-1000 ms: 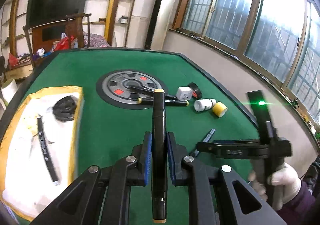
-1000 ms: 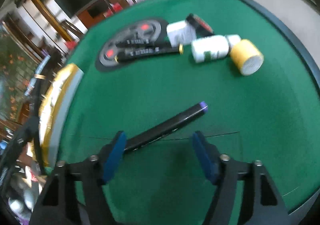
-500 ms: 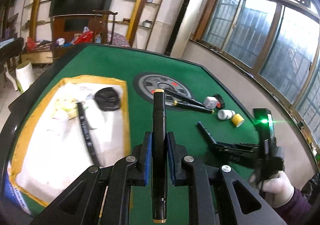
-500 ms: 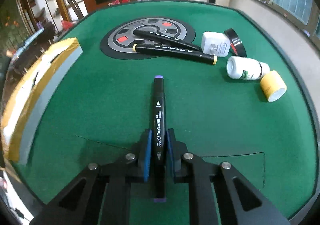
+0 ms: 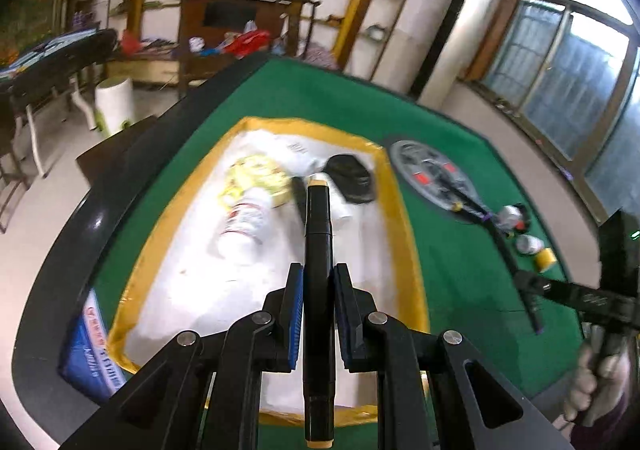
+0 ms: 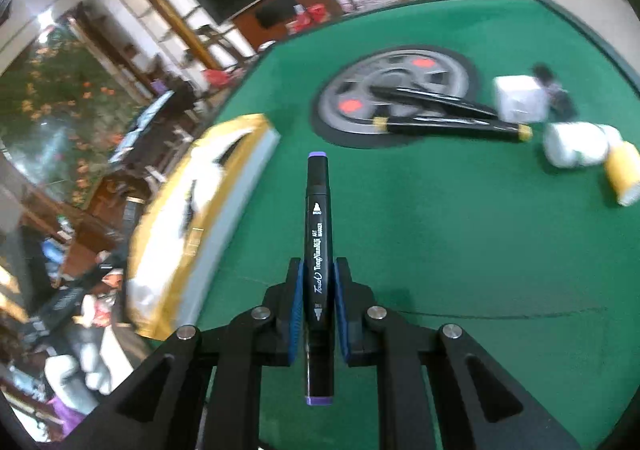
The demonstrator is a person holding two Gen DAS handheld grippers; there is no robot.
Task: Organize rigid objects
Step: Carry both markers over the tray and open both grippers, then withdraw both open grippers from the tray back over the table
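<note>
The yellow-capped marker (image 5: 318, 290) sits clamped between the blue pads of the left gripper (image 5: 317, 314), its long axis running straight along the fingers: one yellow end points to 12 o'clock in the left wrist view, the other sticks out behind the pads at 6 o'clock. It is held in the air above the white-lined, yellow-edged tray (image 5: 404, 210), over the tray's near half. In the tray beyond the marker's far tip lie a white bottle (image 5: 244, 226) at about 10 o'clock, a yellowish packet (image 5: 256, 178) past it, and a black round object (image 5: 352, 178) at 1 o'clock; blur hides finer detail.

The purple-capped marker (image 6: 319, 250) is gripped the same way by the right gripper (image 6: 318, 314), whose jaws are closed on its barrel. Its long axis also follows the fingers, one purple end toward 12 o'clock, the other at 6 o'clock behind the pads, with white lettering reading along the barrel. It hangs above the green table (image 6: 460, 250), clear of the felt.

From this marker, the tray lies at 9 o'clock, just beside it in the right wrist view. At 1 o'clock a round grey disc (image 6: 400, 90) carries two more black markers (image 6: 448, 118) crossing each other, one with yellow ends. Past them at 2 o'clock sit a white block (image 6: 520, 98), a white bottle on its side (image 6: 576, 144) and a yellow roll (image 6: 624, 174), close together.

In the left wrist view a gloved hand (image 5: 600, 382) at 4 o'clock holds the right gripper's handle.
</note>
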